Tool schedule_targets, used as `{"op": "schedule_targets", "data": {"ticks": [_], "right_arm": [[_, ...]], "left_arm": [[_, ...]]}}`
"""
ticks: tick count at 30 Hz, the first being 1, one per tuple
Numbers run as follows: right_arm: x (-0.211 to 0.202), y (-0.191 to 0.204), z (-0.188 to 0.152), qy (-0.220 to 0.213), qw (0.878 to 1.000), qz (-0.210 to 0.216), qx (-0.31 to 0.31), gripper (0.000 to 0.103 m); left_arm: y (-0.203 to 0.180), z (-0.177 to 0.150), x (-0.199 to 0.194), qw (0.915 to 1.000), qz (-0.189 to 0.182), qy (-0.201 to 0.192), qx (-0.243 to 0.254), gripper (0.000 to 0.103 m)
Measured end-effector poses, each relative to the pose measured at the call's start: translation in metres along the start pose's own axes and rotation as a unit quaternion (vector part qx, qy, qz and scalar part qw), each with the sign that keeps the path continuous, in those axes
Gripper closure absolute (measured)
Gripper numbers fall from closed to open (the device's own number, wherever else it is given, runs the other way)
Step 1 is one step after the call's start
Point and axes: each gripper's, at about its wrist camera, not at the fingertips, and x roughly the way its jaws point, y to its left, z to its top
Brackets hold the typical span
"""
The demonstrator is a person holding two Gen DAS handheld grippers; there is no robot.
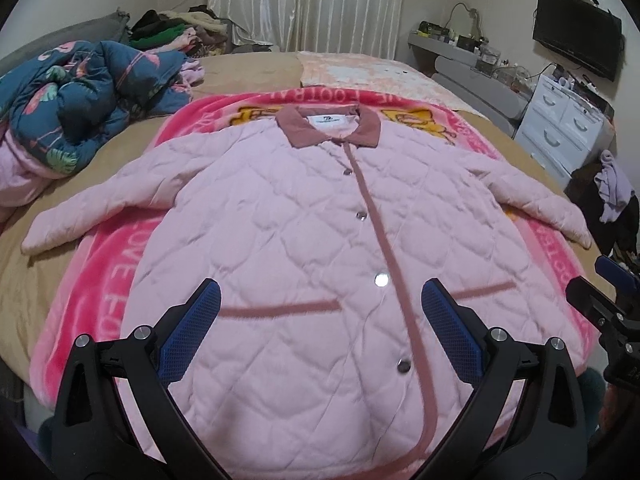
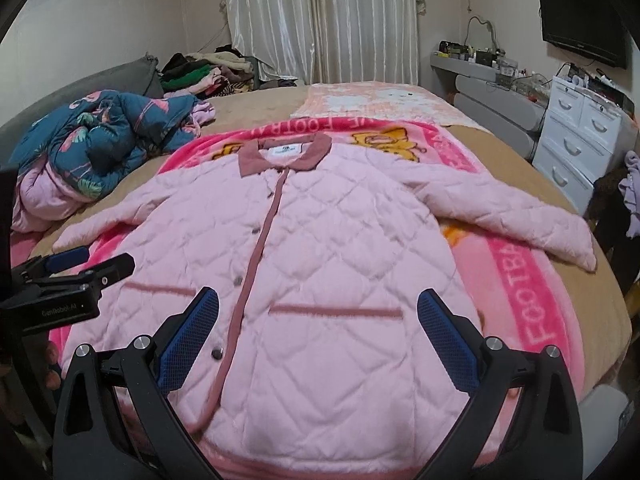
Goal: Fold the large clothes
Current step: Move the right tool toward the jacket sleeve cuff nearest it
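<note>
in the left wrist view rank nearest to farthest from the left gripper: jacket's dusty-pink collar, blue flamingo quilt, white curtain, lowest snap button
1. Lowest silver snap button, on the pink quilted jacket, by the left gripper.
2. Dusty-pink collar, centre.
3. Blue flamingo-print quilt, far left.
4. White curtain, back wall.

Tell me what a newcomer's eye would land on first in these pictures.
A pink quilted jacket lies spread flat, front up and snapped shut, sleeves out to both sides, on a bright pink blanket covering the bed. Both grippers, left and right, hang open above its hem. A crumpled blue floral duvet is heaped at the far left.
</note>
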Motion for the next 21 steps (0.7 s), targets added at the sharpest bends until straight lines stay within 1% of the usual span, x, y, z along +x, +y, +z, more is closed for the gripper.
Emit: {"op": "schedule_targets", "data": {"ticks": [4,7,10,14,21], "right_arm": [[0.009,-0.004,0.027,-0.005,1.0,0.004,0.003,0.004],[0.014,-0.008,0.043,-0.012,1.0,0.0,0.002,0.004],[0.021,-0.013,0.064,-0.02,1.0,-0.007,0.002,0.004],[0.031,-0.024,0.083,-0.021,1.0,-0.008,0.01,0.004],[0.052,-0.054,0.117,-0.028,0.999,-0.017,0.033,0.004]], "left_arm": [[-0.002,0.022,0.01,1.0,-0.003,-0.002,-0.001,0.009],[-0.005,0.041,0.02,0.9999,-0.014,-0.002,0.002,0.009],[-0.009,0.059,0.027,0.9999,-0.005,-0.01,0.006,0.009],[-0.012,0.08,0.04,0.9999,0.001,-0.011,0.003,0.009],[-0.023,0.115,0.063,1.0,0.0,-0.009,0.005,0.009]]}}
